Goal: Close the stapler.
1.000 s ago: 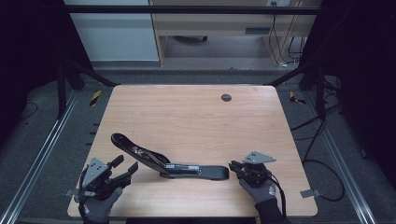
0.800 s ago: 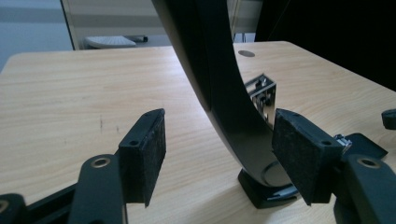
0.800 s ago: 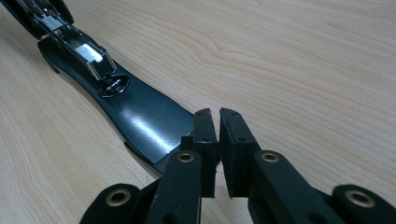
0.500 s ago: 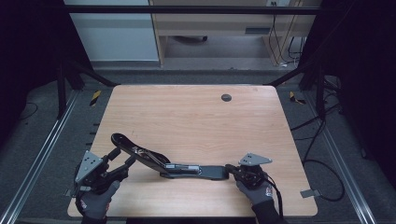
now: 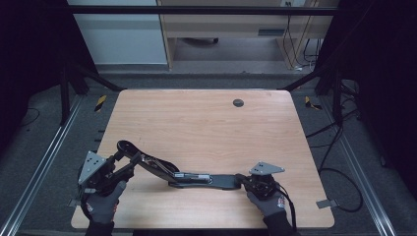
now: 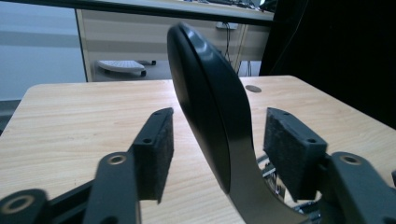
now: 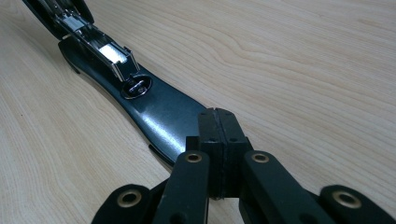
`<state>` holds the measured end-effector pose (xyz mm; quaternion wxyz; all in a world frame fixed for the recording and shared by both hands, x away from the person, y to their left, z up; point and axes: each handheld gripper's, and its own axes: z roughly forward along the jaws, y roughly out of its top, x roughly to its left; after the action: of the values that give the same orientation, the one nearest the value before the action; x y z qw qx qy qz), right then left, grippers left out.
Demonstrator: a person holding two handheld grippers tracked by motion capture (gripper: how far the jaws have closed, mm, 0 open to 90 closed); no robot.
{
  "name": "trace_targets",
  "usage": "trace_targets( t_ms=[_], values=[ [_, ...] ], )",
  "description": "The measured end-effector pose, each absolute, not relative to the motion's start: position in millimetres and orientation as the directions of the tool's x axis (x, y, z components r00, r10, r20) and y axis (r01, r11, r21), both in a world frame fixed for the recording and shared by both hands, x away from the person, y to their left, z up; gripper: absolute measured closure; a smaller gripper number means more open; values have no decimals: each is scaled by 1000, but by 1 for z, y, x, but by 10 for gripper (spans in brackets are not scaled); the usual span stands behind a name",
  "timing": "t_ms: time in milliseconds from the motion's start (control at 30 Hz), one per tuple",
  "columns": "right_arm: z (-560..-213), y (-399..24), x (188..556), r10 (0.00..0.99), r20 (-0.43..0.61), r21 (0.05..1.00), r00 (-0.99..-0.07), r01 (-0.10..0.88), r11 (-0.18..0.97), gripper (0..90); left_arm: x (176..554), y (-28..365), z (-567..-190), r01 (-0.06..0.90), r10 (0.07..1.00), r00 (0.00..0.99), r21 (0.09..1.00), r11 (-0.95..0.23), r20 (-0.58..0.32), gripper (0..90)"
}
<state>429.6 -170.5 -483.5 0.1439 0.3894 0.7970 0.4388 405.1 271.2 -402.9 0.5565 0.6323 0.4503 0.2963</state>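
A black stapler (image 5: 196, 178) lies swung open near the table's front edge, base flat, its upper arm tilted up to the left. In the left gripper view that arm's rounded cover (image 6: 205, 93) stands between the pads of my left gripper (image 6: 218, 114), with a gap on each side. Those jaws have just been closing around it. In the high view the left gripper (image 5: 125, 160) sits at the arm's raised end. My right gripper (image 7: 216, 114) is shut, pads pressed together, its tip over the right end of the base (image 7: 159, 112). The staple channel (image 7: 100, 44) lies open beyond it.
The wooden table (image 5: 206, 128) has a round cable hole (image 5: 238, 103) at the back middle. Metal rails (image 5: 44, 162) run along both sides, and cables (image 5: 339, 172) trail on the floor to the right. A desk stands behind the table.
My left gripper has risen and come in around the stapler's raised arm, its jaws narrowing. The right gripper's jaws have shut at the base's right end. The stapler has stayed put.
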Motion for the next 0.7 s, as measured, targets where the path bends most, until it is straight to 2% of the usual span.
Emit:
trace_targets(
  t_ms=[233, 700],
  values=[
    [-485, -167, 429, 744, 114, 806, -659, 498, 318, 900, 404, 273, -403, 233, 900, 409, 971, 56, -150, 561],
    [-494, -160, 432, 738, 120, 787, -664, 517, 337, 900, 403, 273, -403, 248, 895, 405, 965, 89, -187, 582]
  ],
)
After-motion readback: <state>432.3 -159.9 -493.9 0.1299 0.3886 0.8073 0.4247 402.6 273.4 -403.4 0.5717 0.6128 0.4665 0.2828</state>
